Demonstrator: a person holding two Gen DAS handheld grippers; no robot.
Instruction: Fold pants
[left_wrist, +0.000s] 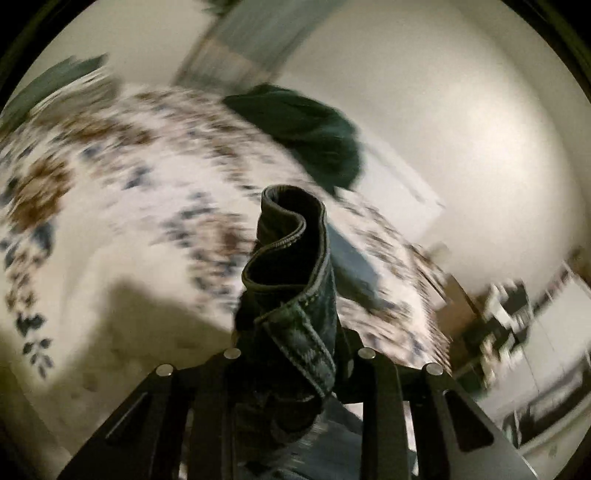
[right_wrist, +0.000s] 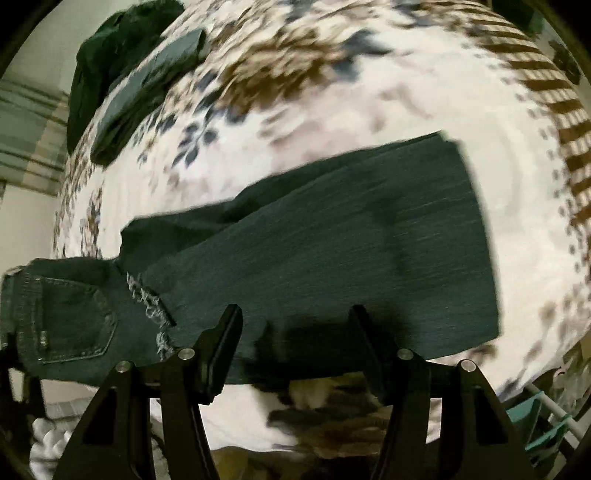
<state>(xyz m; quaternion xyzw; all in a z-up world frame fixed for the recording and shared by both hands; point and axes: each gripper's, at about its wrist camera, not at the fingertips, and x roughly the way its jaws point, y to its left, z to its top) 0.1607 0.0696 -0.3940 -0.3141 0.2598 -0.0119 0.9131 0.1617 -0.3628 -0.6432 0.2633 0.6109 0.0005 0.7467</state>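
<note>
Left wrist view: the left gripper (left_wrist: 291, 354) is being shown clamped on a bunched hem or waistband edge of the jeans (left_wrist: 291, 266), and the stitched denim edge is curling up in an S-shaped fold between the fingers. To the left of that fold, a wide stretch of the floral bedspread (left_wrist: 110, 192) is being left uncovered, blurred by motion. Beyond the fold, a dark green garment (left_wrist: 314, 133) is being seen heaped at the far edge of the bed, just beside a pale wall (left_wrist: 461, 122). To the right, the bed edge is dropping away toward cluttered furniture that is too blurred to be identified.

In the right wrist view, the back pocket (right_wrist: 70, 325) and frayed rips of the jeans (right_wrist: 332, 251) are being shown at the left, close to the near edge of the bed. The trouser legs are being laid flat and stretched out rightward across the bedspread (right_wrist: 332, 92), ending in a straight hem with bare patterned cover beyond it. The right gripper (right_wrist: 295, 314) is being held with its fingers spread apart over the near edge of the denim, nothing being pinched between them. A folded grey item (right_wrist: 147, 85) and the dark garment (right_wrist: 110, 48) are being seen at the far left corner, well apart from the jeans
</note>
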